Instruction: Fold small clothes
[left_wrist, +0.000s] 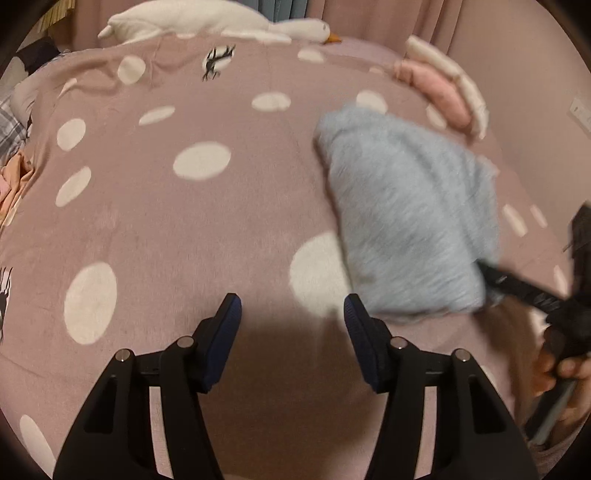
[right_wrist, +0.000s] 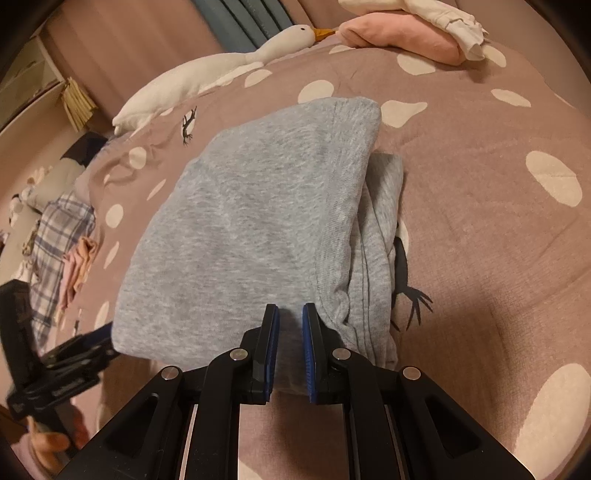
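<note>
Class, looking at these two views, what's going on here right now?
A person with a gripper in each hand is folding a grey garment on a pink spotted blanket. The right gripper is shut on the garment's near edge. The left gripper is open beside it, holding nothing. Folded pink and white clothes lie farther back.

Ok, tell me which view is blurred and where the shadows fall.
Left wrist view: motion-smeared, worst on the grey garment and right gripper; a dark shadow lies on the blanket between the left gripper fingers. Right wrist view: sharp, knit texture readable, only the left gripper at the left edge is blurred. Both: warm dim light, fisheye bending, dark corners.
</note>
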